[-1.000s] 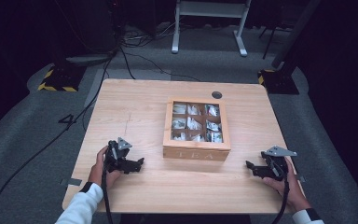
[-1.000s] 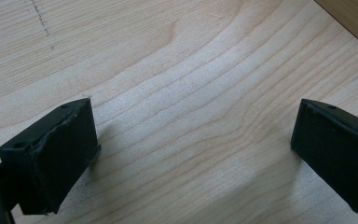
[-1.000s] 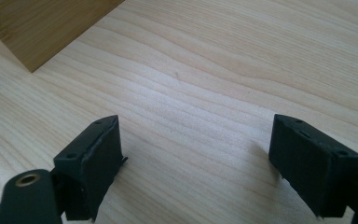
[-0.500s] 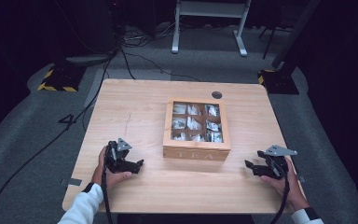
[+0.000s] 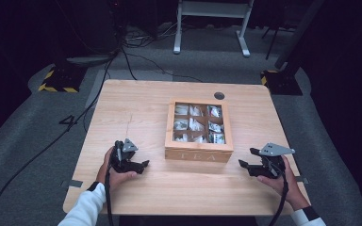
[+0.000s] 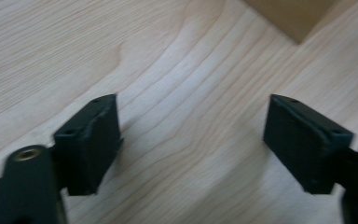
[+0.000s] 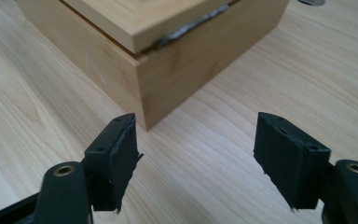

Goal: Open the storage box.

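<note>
The tea box (image 5: 198,132), wooden w/ a glass lid over packets in compartments, sits shut near the middle of the counter (image 5: 136,108), between the two tools & touching neither. Left tool (image 5: 143,165) is low over bare wood just left of the box's front corner, jaws apart w/ nothing between them, having just been closing a bit; a box corner (image 6: 291,16) shows at top of its own view. Right tool (image 5: 242,163) hangs just right of the box front, jaws wide & empty, pointing at the box's near corner (image 7: 142,88).
</note>
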A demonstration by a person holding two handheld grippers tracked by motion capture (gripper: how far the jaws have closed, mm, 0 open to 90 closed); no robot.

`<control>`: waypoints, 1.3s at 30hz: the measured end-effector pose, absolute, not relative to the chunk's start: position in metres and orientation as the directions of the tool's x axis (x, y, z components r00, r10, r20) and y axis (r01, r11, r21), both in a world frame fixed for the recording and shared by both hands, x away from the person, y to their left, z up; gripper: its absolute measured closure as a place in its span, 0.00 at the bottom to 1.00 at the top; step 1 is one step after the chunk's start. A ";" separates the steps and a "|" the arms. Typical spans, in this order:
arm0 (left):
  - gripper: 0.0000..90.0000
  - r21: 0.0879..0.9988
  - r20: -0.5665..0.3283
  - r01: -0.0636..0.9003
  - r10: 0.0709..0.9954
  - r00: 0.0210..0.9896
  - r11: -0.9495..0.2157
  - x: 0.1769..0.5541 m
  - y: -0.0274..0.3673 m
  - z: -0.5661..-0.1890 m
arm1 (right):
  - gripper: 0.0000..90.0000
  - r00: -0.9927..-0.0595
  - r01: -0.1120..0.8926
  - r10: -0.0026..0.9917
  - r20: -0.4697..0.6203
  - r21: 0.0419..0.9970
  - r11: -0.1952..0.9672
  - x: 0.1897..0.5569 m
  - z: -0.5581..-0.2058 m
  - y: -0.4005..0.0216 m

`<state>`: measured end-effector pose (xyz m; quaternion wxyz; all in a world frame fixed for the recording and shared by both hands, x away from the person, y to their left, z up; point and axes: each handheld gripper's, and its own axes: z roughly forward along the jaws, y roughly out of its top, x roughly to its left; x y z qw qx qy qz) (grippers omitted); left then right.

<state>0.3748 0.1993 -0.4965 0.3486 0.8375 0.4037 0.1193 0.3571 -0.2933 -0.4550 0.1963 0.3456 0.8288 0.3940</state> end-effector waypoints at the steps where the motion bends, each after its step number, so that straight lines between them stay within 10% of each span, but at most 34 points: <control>1: 0.23 0.688 -0.087 0.588 0.758 0.647 -0.424 0.375 0.199 -0.494 | 0.34 -0.687 0.414 0.725 -0.054 0.791 0.451 0.357 -0.453 -0.291; 39: 0.25 0.770 -0.053 0.497 0.737 0.674 -0.399 0.402 0.177 -0.464 | 0.47 -0.696 0.409 0.717 -0.035 0.802 0.436 0.376 -0.448 -0.258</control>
